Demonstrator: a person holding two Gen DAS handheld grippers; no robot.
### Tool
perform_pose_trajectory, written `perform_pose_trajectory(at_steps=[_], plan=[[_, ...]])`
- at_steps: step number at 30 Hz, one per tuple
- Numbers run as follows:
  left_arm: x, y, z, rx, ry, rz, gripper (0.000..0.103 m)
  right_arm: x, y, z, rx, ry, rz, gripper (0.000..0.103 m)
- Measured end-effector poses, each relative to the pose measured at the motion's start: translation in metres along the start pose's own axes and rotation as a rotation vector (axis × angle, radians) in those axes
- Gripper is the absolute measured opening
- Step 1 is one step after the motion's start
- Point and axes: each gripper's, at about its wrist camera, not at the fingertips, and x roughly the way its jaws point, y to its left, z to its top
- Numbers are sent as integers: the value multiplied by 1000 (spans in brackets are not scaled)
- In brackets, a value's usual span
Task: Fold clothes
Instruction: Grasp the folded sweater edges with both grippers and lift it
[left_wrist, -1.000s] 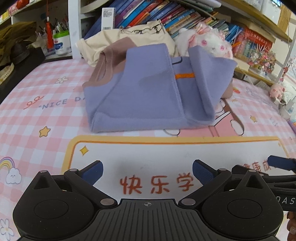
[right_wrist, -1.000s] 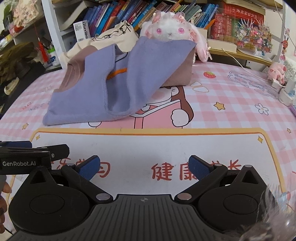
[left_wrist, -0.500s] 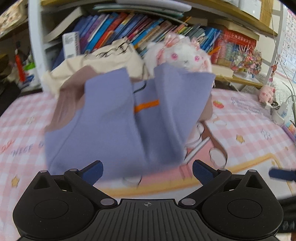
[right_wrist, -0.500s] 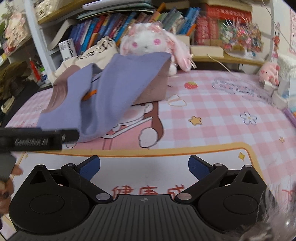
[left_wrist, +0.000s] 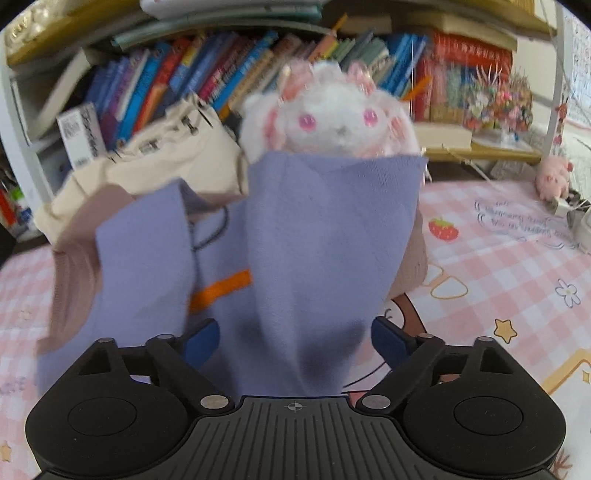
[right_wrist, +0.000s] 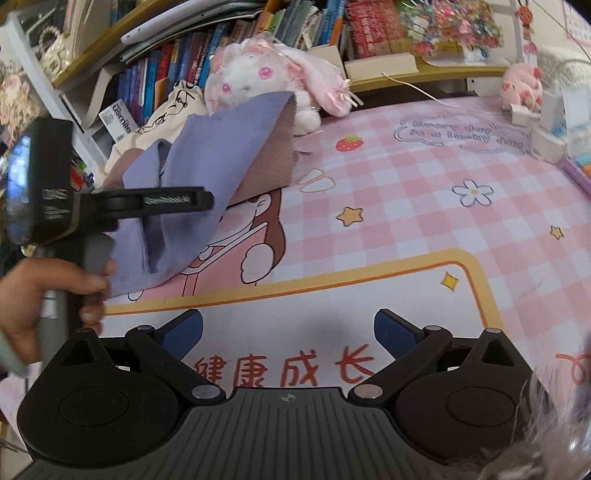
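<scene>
While both claws stand spread wide, the left gripper (left_wrist: 293, 338) straddles the folded lilac knit garment (left_wrist: 314, 251); the right gripper (right_wrist: 288, 330) hovers over the pink checked cartoon-printed mat (right_wrist: 424, 206), before a bookshelf (right_wrist: 229, 48).

A bench under a pink checked mat (right_wrist: 424, 206) fills the frame; the purple garment (right_wrist: 207, 166) lies at left, a white plush rabbit (right_wrist: 251, 81) behind it, a pink plush pig (right_wrist: 521, 86) at upper right.

both grippers, left gripper (left_wrist: 293, 338) and right gripper (right_wrist: 288, 330), are showing black bodies, blue fingertip pads, silver screws; a bare hand (right_wrist: 44, 295) is showing pale nails.
</scene>
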Motion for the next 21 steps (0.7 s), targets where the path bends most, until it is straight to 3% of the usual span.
perform_pose_trajectory(at_steps=[1, 2, 4, 5, 10, 14, 19, 21], plan=[[3, 1, 0, -25, 21, -12, 71, -1, -2, 2, -1, -4, 0, 100], [6, 3, 1, -50, 42, -24, 44, -2, -3, 4, -1, -9, 0, 99], [4, 5, 1, -75, 53, -50, 16, -4, -7, 9, -2, -17, 0, 95], [-4, 3, 0, -44, 28, -61, 11, -5, -9, 11, -3, -21, 0, 94], [-61, -5, -12, 120, -106, -97, 9, -11, -17, 22, -5, -43, -1, 92], [-125, 6, -50, 270, -176, -88, 9, -15, -24, 31, -8, -60, -1, 92], [-181, 57, -123, 287, -59, -21, 9, -14, -12, 41, -76, -54, 60, 92], [-188, 87, -145, 154, 16, 74, 9, -12, -6, 45, -105, -44, 88, 92]])
